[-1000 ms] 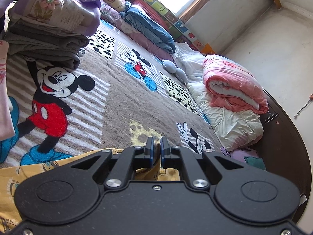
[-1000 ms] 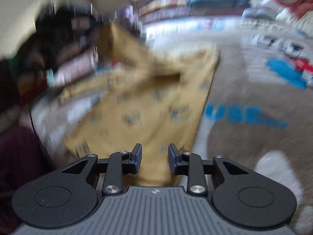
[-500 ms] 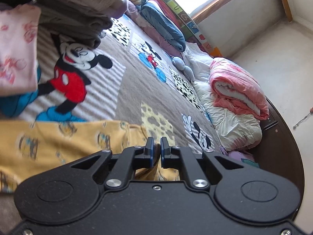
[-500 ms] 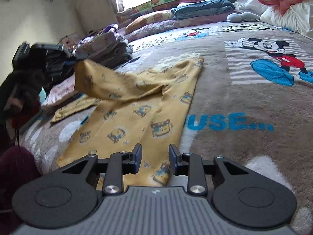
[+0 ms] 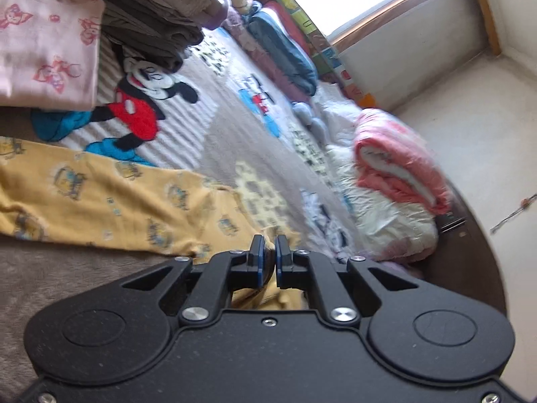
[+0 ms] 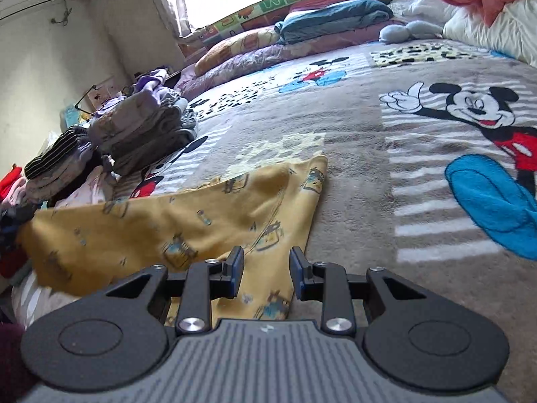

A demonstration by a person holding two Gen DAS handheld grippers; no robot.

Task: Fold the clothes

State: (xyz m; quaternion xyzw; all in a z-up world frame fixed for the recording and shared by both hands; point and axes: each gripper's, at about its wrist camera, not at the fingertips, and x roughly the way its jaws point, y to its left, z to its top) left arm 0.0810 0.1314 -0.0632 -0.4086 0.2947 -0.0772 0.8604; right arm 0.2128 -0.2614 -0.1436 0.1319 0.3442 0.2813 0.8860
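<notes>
A yellow printed garment (image 5: 110,198) lies spread on the Mickey Mouse blanket (image 5: 214,131). My left gripper (image 5: 268,252) is shut on the yellow garment's edge, with cloth pinched between the blue pads. In the right wrist view the same yellow garment (image 6: 188,228) lies flat on the blanket (image 6: 386,168), folded over itself. My right gripper (image 6: 265,265) is open and empty, low over the garment's near part.
Folded clothes are stacked at the bed's side: a grey pile (image 5: 151,23) and a pink printed piece (image 5: 47,47), also seen as a stack in the right wrist view (image 6: 147,131). A rolled pink quilt (image 5: 399,164) lies on white bedding. Pillows (image 6: 332,16) line the window wall.
My left gripper has carried the garment's edge across, so more yellow cloth now lies laid out before it. My right gripper has moved in low over the garment, still open.
</notes>
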